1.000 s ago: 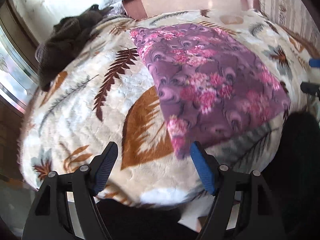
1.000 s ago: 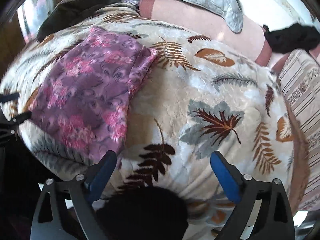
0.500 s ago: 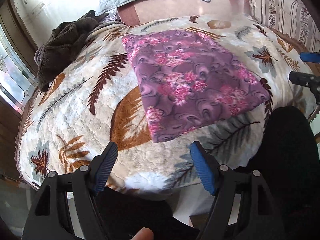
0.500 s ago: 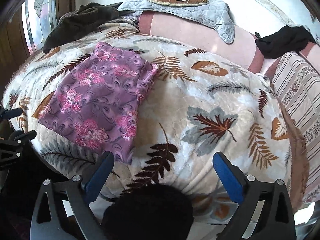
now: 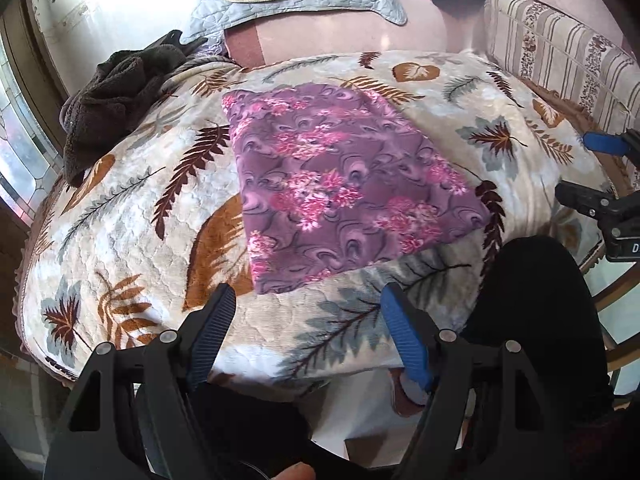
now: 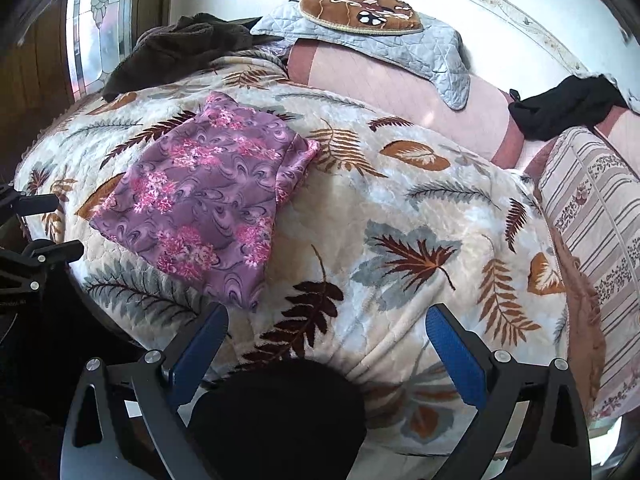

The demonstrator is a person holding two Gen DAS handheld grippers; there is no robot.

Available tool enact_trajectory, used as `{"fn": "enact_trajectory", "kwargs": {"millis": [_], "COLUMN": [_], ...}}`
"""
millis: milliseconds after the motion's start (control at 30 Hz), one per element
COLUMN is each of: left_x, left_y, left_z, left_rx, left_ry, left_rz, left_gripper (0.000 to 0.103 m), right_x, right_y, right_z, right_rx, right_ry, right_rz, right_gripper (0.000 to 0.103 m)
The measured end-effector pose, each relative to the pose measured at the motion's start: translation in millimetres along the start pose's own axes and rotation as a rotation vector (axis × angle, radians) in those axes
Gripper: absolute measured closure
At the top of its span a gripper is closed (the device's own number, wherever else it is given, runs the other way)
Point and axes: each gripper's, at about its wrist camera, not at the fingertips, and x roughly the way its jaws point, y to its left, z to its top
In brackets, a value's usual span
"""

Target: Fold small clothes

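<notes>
A purple garment with pink flowers (image 5: 344, 184) lies folded flat into a rough rectangle on the leaf-patterned blanket (image 5: 132, 216). In the right wrist view the same garment (image 6: 208, 204) sits at the left. My left gripper (image 5: 308, 320) hovers open just short of the garment's near edge, nothing between its blue pads. My right gripper (image 6: 328, 332) is open too, above the blanket's near edge and to the right of the garment. Its fingers (image 5: 600, 142) show at the right edge of the left wrist view.
A dark brown fleece garment (image 5: 116, 96) is heaped at the blanket's far left corner. A black garment (image 6: 564, 108) lies on the pink sofa back (image 6: 400, 84), under a grey quilted cover (image 6: 380, 40). A striped cushion (image 6: 600, 240) borders the right. The person's dark-clad knee (image 6: 280, 420) sits below.
Both grippers have pulled back and up from the blanket, so the folded garment looks smaller and farther away. The garment itself has stayed flat where it was.
</notes>
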Motion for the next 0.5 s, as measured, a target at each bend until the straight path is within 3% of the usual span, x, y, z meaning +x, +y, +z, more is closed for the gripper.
{"fn": "enact_trajectory", "kwargs": {"millis": [500], "left_x": [-7.4], "left_y": [-28.1], "left_z": [-5.3], "left_rx": [0.047], "left_ry": [0.007], "left_rz": [-0.055], "left_gripper": [0.028], "right_x": [-3.7], "right_y": [-7.3], "right_z": [-10.2], "right_rx": [0.048], "right_ry": [0.005], "right_rz": [-0.005], "right_gripper": [0.003]}}
